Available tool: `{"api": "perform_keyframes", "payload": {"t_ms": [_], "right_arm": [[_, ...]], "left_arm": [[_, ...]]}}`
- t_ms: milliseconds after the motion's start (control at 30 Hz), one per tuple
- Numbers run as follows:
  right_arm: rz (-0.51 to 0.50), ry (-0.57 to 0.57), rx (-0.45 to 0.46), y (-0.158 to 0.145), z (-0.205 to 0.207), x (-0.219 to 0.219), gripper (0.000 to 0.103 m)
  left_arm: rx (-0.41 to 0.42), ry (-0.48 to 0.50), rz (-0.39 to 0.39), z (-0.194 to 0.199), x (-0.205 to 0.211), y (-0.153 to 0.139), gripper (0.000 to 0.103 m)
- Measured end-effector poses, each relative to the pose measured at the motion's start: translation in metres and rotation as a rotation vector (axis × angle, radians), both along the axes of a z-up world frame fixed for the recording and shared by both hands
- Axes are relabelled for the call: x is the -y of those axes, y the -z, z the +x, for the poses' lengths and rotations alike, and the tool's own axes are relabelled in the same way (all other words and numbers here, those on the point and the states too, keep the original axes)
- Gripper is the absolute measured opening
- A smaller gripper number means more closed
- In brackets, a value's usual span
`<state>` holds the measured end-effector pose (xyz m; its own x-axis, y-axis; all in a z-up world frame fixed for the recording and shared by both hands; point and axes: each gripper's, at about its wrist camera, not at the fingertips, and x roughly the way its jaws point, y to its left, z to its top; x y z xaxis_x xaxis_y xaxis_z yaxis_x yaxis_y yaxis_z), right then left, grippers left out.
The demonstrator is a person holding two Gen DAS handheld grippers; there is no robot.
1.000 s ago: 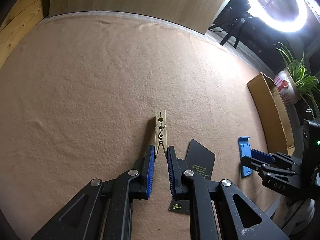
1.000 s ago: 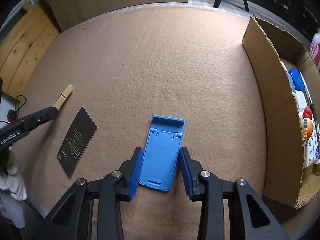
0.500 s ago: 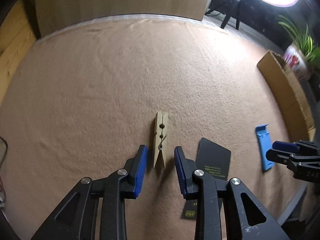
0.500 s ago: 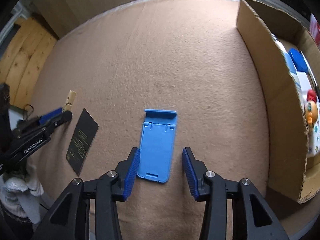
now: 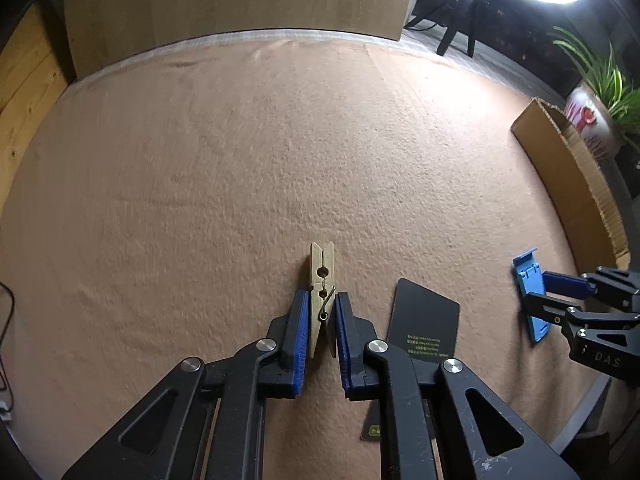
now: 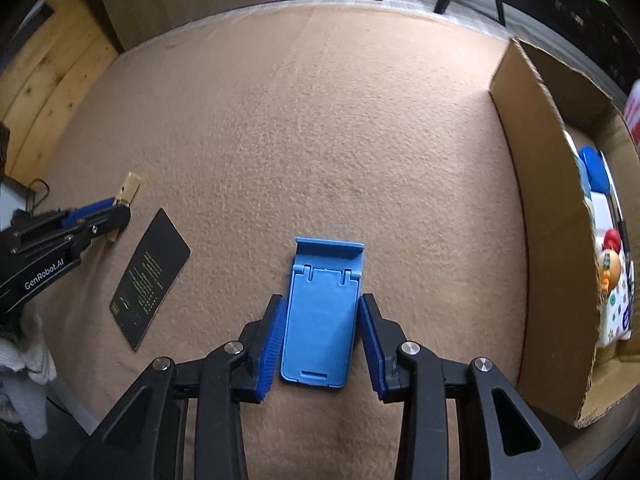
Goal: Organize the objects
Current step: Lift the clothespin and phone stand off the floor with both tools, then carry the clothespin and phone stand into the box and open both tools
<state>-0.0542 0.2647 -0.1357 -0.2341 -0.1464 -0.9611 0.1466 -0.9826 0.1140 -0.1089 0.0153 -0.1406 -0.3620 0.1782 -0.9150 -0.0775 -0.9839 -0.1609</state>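
Observation:
A wooden clothespin (image 5: 322, 268) lies on the tan felt mat, and my left gripper (image 5: 322, 295) is shut on its rear half, both blue pads against its sides. The right wrist view shows the same clothespin (image 6: 128, 190) in the left gripper (image 6: 116, 208) at far left. A blue folding phone stand (image 6: 320, 320) lies flat between the fingers of my right gripper (image 6: 322, 299). Its jaws are closing, with thin gaps left on both sides. The stand (image 5: 528, 276) and right gripper (image 5: 560, 288) also show at the left wrist view's right edge.
A black card (image 5: 426, 320) with small print lies between the two grippers, also visible as the card (image 6: 154, 272) from the right. An open cardboard box (image 6: 536, 220) holding several small items stands at the right. A potted plant (image 5: 596, 128) sits behind it.
The left jaws opened, slid forward along the clothespin and closed on it. The right jaws spread away from the blue stand, then narrowed again around it.

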Motion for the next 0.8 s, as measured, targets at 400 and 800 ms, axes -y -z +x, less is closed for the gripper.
{"api": "perform_keyframes", "payload": {"t_ms": [400, 800], "right_arm": [[-0.066, 0.097, -0.15, -0.062, 0.02, -0.055, 0.033], [-0.016, 0.27, -0.305, -0.119, 0.023, -0.135, 0.033]], "left_arm": [[-0.074, 0.05, 0.087, -0.009, -0.023, -0.045, 0.013], [-0.195, 0.267, 0.131, -0.052, -0.156, -0.11, 0.014]]}}
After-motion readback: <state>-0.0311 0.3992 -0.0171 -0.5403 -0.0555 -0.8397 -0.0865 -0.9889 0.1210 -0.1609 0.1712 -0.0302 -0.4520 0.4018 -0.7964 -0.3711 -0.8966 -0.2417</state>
